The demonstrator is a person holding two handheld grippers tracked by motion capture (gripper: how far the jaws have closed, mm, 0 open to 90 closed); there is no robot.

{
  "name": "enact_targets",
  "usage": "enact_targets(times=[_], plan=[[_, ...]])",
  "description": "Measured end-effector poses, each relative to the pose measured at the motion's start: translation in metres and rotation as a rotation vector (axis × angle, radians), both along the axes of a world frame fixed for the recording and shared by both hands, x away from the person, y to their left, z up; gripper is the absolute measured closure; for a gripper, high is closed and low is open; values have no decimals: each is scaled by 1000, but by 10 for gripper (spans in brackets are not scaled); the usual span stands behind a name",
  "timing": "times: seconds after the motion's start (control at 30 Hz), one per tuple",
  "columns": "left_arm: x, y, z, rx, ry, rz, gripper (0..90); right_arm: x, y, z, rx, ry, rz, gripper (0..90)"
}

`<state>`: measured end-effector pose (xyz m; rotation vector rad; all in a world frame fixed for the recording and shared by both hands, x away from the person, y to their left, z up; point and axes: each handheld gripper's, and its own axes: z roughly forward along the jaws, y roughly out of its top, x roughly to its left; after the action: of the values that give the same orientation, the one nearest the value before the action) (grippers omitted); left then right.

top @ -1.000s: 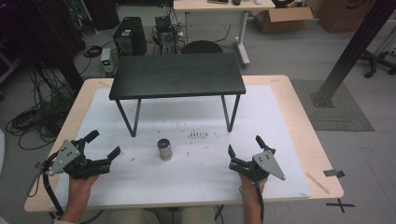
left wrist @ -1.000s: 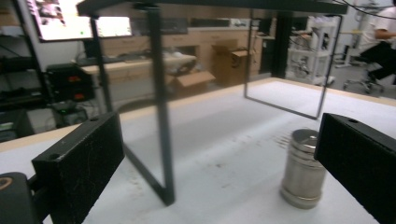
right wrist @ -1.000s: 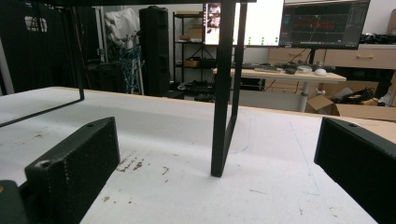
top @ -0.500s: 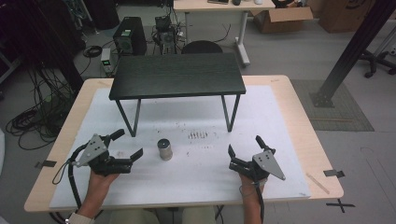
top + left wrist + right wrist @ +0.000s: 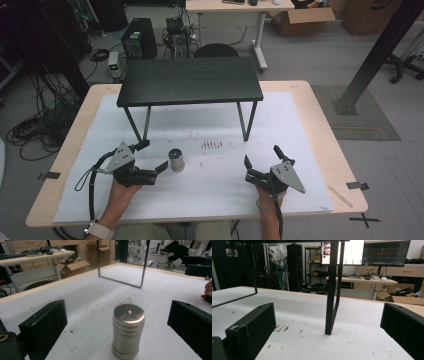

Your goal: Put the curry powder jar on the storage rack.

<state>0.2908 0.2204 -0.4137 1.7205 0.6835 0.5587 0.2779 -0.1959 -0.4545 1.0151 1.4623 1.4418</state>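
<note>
Metal canister (image 5: 176, 160): stood upright on white sheet (image 5: 210, 210), between spread jaws of left gripper (image 5: 154, 158), untouched. Right gripper (image 5: 261, 163): jaws apart, empty.

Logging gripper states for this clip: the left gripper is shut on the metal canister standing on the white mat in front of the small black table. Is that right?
Not quite. The left gripper is open: in the left gripper view its jaws stand wide apart on either side of the metal canister, touching nothing. The canister does stand upright on the white mat in front of the small black table.
</note>
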Motion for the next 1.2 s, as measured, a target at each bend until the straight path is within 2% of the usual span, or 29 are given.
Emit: enact_targets(times=[0.27,0.77,0.93,1.2], plan=[[4,-11,-4,15,10,-18,48,0,0,0,-1,0,1,0],[13,-29,-16,87,54,-34,81,0,0,0,1,-1,3,0],[17,-32,-21,113,83,-47,134,0,0,0,2,-1,4,0],[17,-36,-27,116,88,-66,230,0,0,0,2,-5,4,0]])
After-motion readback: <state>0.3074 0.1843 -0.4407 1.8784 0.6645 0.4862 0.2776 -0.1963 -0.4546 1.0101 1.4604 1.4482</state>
